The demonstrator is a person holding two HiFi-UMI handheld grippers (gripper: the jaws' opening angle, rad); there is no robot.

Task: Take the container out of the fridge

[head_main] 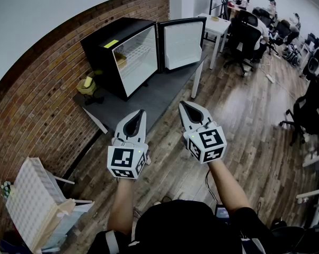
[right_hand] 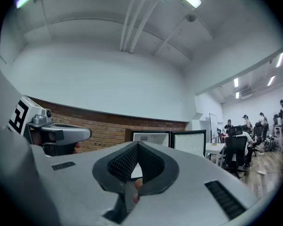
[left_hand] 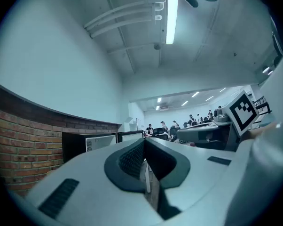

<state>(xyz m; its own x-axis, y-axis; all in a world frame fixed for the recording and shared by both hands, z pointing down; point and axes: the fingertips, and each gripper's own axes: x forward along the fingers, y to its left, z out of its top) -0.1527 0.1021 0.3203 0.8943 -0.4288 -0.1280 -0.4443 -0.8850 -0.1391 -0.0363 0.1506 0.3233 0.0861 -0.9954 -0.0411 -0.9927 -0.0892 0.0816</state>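
Observation:
A black mini fridge (head_main: 125,52) stands on a low dark platform (head_main: 159,89) against the brick wall, its door (head_main: 180,44) swung wide open. On a shelf inside sits a small yellowish container (head_main: 120,61). My left gripper (head_main: 139,114) and right gripper (head_main: 183,106) are held side by side well short of the platform, both pointing toward the fridge. Each is shut with nothing between its jaws. In the left gripper view the shut left gripper (left_hand: 144,140) points at the distant fridge (left_hand: 87,144). The right gripper view shows the right gripper (right_hand: 137,144) shut, with the fridge (right_hand: 153,138) beyond it.
The brick wall (head_main: 37,110) runs along the left. A yellow object (head_main: 88,84) sits beside the fridge on the platform. A white box (head_main: 35,200) stands at lower left. A white table (head_main: 218,25), office chairs (head_main: 244,38) and seated people fill the back right. Wood floor lies between.

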